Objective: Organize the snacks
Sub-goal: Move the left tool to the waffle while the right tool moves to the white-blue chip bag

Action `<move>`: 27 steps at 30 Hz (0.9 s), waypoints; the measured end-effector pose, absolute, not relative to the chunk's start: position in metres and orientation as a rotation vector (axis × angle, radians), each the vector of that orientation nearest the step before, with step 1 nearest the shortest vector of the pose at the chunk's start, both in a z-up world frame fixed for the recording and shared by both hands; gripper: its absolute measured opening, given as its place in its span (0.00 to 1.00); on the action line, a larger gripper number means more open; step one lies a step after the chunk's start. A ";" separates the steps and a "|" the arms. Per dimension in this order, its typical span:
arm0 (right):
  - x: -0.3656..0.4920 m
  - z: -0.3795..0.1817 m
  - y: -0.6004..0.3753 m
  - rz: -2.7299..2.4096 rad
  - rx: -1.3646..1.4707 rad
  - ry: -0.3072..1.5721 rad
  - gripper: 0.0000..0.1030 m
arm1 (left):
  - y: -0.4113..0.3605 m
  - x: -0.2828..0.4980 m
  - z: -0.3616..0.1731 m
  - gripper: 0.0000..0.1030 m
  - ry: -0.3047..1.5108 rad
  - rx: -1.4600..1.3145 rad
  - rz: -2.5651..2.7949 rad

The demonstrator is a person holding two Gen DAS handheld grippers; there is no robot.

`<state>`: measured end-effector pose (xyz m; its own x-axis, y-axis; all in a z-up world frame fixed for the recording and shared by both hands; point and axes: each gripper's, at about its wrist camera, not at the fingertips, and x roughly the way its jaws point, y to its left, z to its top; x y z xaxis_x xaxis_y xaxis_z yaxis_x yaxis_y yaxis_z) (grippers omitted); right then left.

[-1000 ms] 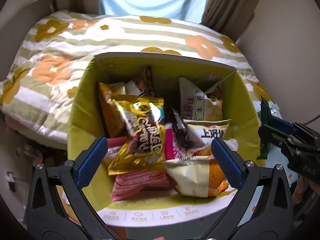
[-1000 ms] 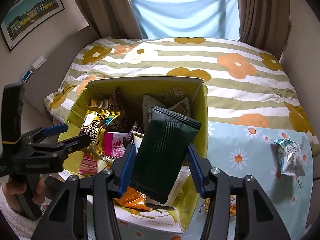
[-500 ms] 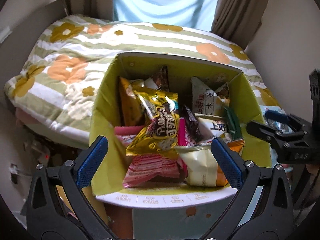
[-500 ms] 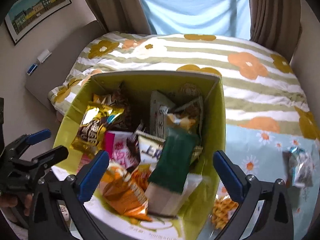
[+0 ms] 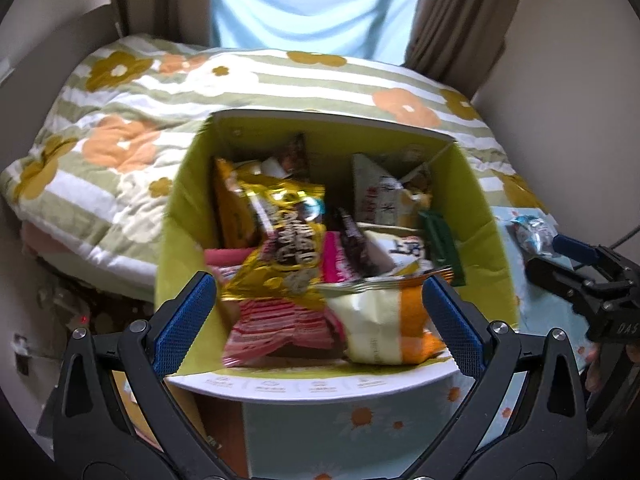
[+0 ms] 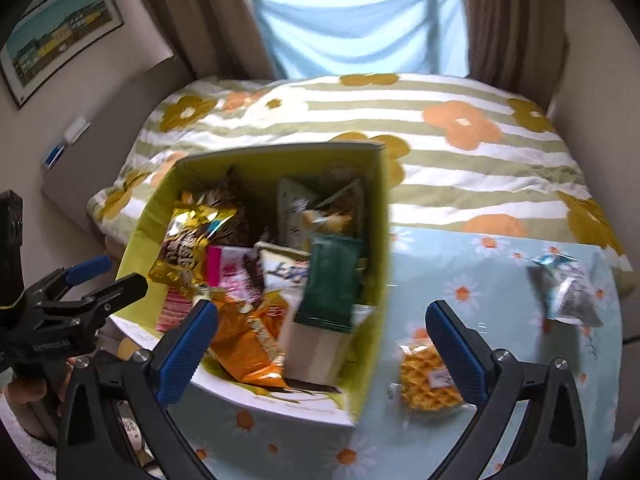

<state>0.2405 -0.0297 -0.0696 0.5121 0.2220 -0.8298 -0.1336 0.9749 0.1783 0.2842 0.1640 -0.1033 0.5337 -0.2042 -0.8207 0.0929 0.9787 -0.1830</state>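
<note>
One waffle packet (image 6: 430, 380) beside box (image 6: 376, 344): right wrist view only.

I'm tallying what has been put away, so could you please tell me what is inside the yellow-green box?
The box holds a gold bag, a dark green packet, an orange bag and pink packs. Anything beneath them is covered.

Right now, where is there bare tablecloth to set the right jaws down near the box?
Bare daisy tablecloth lies between the box wall, the waffle pack and the silver packet. Inside the box it's crowded, with the green packet on top.
</note>
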 end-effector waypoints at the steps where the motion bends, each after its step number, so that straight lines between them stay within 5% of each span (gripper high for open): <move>1: 0.238 -0.066 -0.038 0.194 0.099 1.007 1.00 | 0.159 0.285 -0.102 0.99 0.993 -0.120 -0.191; 15: 0.223 -0.028 -0.167 0.029 0.120 0.912 1.00 | 0.057 0.272 -0.079 0.99 0.957 -0.086 -0.261; 27: 0.253 -0.051 -0.269 0.152 0.094 0.944 1.00 | -0.056 0.250 -0.095 0.99 0.964 -0.182 -0.043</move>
